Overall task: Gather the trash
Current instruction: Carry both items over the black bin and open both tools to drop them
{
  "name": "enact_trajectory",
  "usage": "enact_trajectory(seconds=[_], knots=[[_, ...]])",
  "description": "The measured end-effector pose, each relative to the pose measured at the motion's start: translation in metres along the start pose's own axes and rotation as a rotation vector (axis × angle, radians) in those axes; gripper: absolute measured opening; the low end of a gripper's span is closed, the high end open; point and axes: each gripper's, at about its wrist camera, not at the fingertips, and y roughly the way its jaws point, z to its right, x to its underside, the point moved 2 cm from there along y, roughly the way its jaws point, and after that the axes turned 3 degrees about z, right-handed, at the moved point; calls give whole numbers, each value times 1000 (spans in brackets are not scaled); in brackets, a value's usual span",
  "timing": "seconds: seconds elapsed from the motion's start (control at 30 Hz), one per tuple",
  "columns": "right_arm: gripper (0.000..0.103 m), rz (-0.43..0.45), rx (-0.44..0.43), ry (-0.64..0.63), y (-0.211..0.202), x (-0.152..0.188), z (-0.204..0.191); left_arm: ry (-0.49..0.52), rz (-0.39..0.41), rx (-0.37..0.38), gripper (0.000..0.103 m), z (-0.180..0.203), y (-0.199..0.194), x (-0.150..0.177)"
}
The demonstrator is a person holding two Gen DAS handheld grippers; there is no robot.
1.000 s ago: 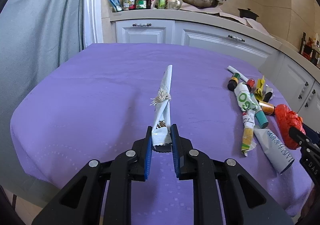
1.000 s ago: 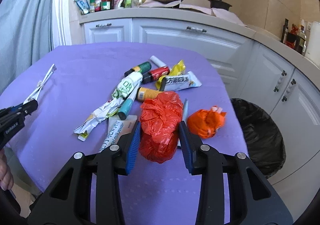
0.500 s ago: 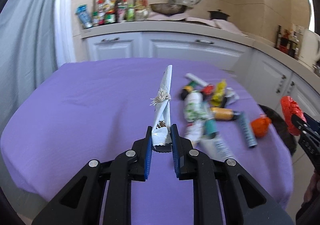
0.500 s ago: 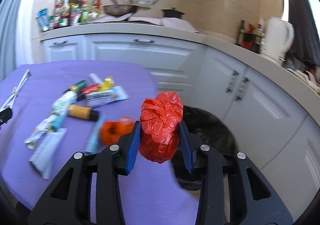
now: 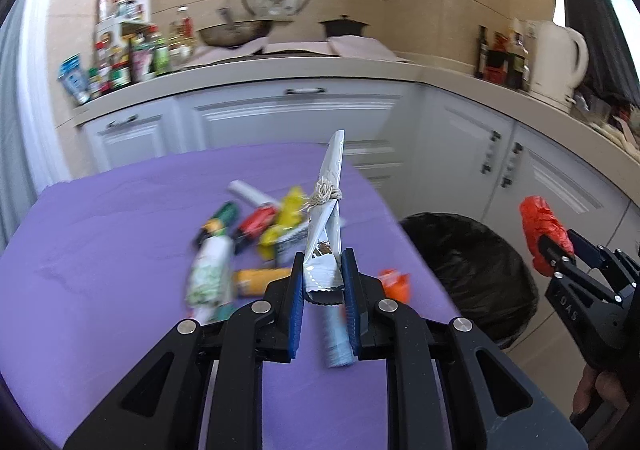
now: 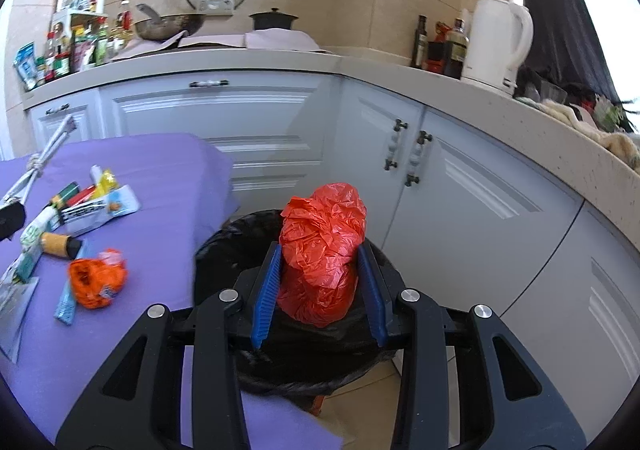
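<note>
My right gripper (image 6: 318, 284) is shut on a crumpled red plastic bag (image 6: 322, 250) and holds it above the black-lined trash bin (image 6: 240, 234). The red bag also shows in the left wrist view (image 5: 542, 234), over the bin (image 5: 472, 274). My left gripper (image 5: 322, 286) is shut on a long white wrapper tied with string (image 5: 326, 218) and holds it up over the purple table (image 5: 100, 250). Several tubes and wrappers (image 5: 248, 234) and an orange crumpled bag (image 6: 96, 282) lie on the table.
White cabinets (image 6: 460, 178) and a counter with a white kettle (image 6: 496, 42), bottles and pans run behind the table and bin. The bin stands on the floor between the table's right edge and the corner cabinets.
Both grippers swung to the right. My right gripper carried the red bag from over the table to above the bin. My left gripper still holds the white wrapper.
</note>
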Motion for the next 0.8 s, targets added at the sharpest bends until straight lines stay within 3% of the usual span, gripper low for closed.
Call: enact_trajectory(seconds=[0.57, 0.67, 0.8], knots=[[38, -60, -25, 53, 51, 5, 37, 122, -70, 64, 19, 92, 66, -11], [42, -68, -32, 50, 60, 6, 39, 136, -71, 64, 20, 100, 74, -12], [52, -78, -25, 57, 68, 7, 42, 144, -94, 56, 39, 105, 84, -10]])
